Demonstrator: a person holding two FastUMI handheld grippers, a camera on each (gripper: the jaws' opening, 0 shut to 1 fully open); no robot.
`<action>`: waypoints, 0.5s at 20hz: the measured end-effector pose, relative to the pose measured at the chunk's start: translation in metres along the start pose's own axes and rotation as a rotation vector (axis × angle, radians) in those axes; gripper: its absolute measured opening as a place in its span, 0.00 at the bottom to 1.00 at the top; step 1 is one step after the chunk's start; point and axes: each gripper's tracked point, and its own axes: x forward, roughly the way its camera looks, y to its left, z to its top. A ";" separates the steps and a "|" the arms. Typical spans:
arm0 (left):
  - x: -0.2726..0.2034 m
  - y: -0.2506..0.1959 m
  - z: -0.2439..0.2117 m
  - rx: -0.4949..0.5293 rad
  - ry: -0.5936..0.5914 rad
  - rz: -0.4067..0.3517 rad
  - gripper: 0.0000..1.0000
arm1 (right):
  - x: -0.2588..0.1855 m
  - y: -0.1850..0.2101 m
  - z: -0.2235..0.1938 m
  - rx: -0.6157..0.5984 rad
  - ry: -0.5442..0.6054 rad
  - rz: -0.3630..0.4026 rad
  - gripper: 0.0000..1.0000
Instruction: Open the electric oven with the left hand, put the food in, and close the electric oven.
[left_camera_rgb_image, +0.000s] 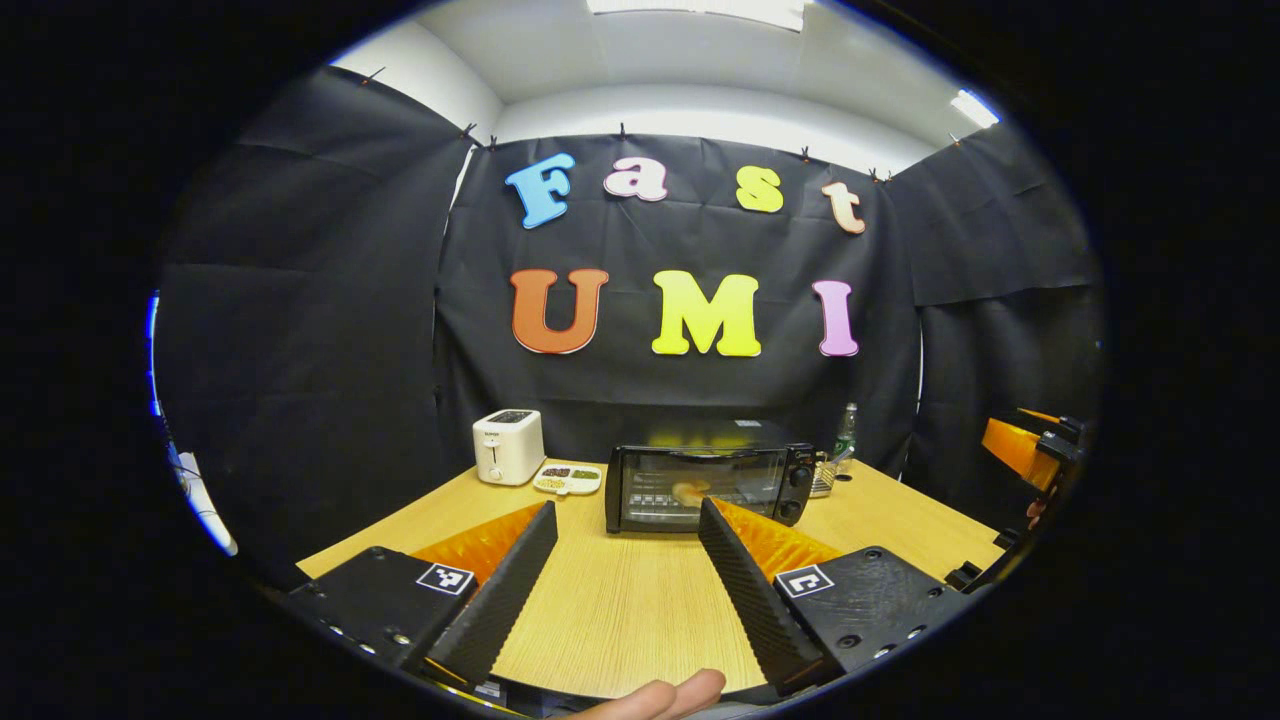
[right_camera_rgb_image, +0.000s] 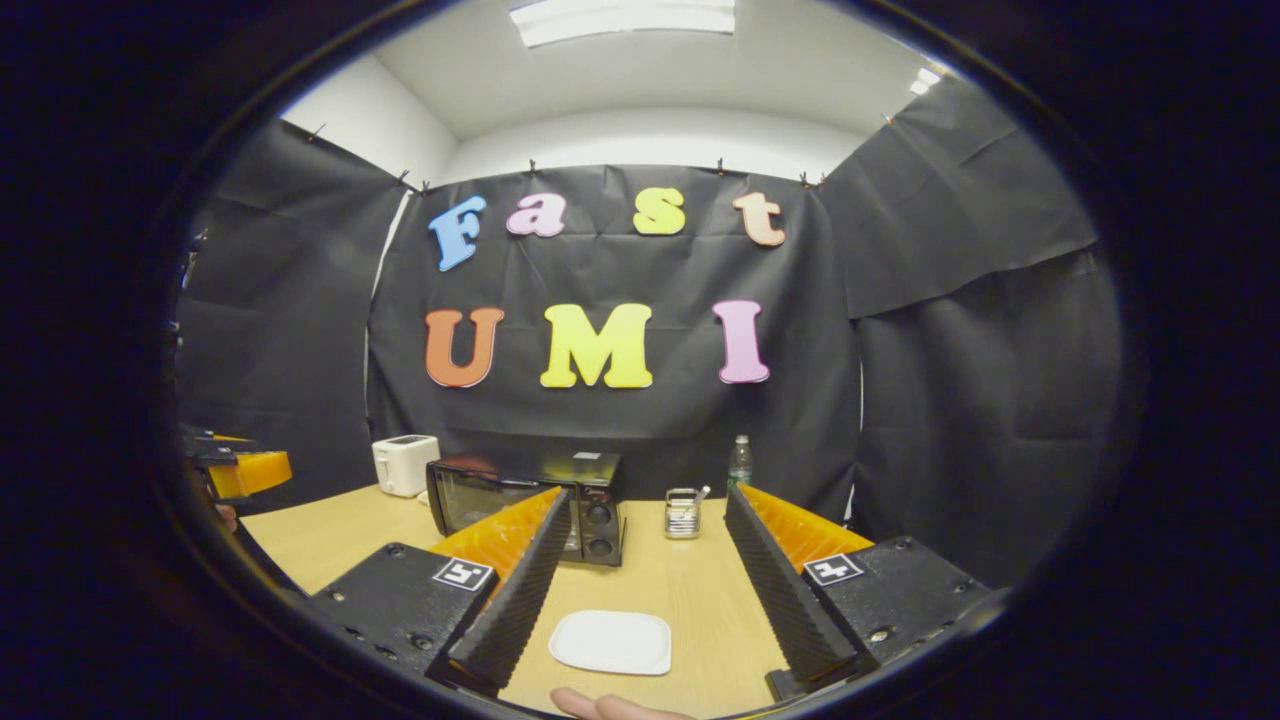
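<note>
Electric oven: door closed, food inside, on tabletop.
Left gripper: open, empty, facing oven.
Right gripper: open, empty, above white plate before the oven.

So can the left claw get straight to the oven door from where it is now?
Probably yes. The left claw is open and points at the oven, whose door is closed, with bare table between them and nothing in the path.

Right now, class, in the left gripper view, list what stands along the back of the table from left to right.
Toaster → snack tray → oven → wire basket, with a bottle behind it.
</note>
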 end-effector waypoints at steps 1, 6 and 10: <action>-0.003 -0.004 0.000 -0.004 -0.003 -0.014 0.94 | -0.001 0.002 0.001 0.005 -0.003 -0.001 0.93; -0.012 -0.008 0.006 0.031 -0.043 -0.034 0.94 | -0.004 0.006 0.001 0.027 -0.012 -0.018 0.92; -0.019 -0.015 0.008 0.030 -0.079 -0.047 0.94 | 0.001 0.014 -0.011 0.071 0.028 -0.016 0.92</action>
